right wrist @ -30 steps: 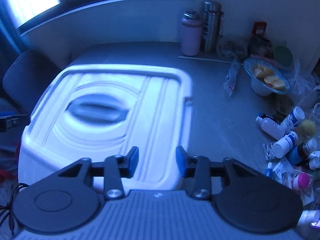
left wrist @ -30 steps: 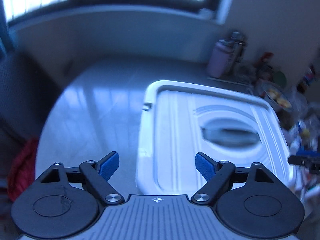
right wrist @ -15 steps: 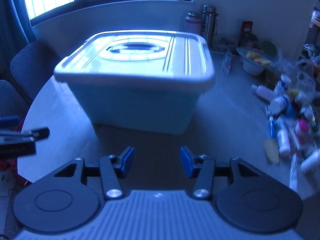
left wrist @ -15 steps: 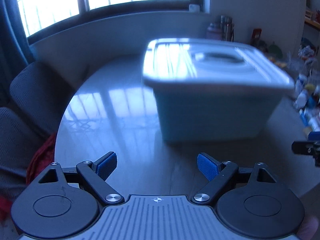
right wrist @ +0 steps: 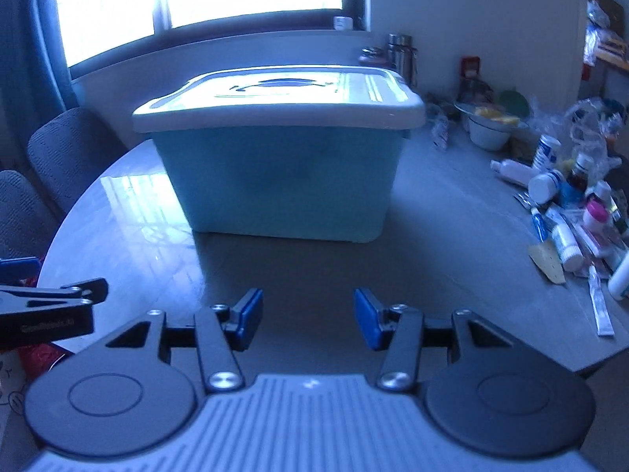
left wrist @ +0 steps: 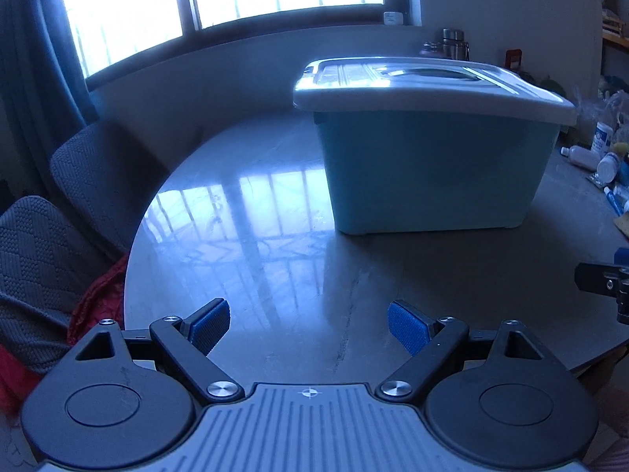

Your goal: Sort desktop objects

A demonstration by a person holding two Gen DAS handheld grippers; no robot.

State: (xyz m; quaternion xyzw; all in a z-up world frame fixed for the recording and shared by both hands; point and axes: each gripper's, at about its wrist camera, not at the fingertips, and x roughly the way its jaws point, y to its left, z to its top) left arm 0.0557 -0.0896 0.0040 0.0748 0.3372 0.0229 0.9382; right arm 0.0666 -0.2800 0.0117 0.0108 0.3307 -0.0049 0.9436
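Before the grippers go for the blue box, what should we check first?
1. Lid closed on the box: ok, so nothing can go in yet.
2. Left hand-held gripper holding nothing: ok.
3. Right hand-held gripper holding nothing: ok.
4. Table bare between grippers and box: ok.
5. Bottles and tubes lying in a pile at the right: not ok, still unsorted.
6. What is inside the box: cannot tell.
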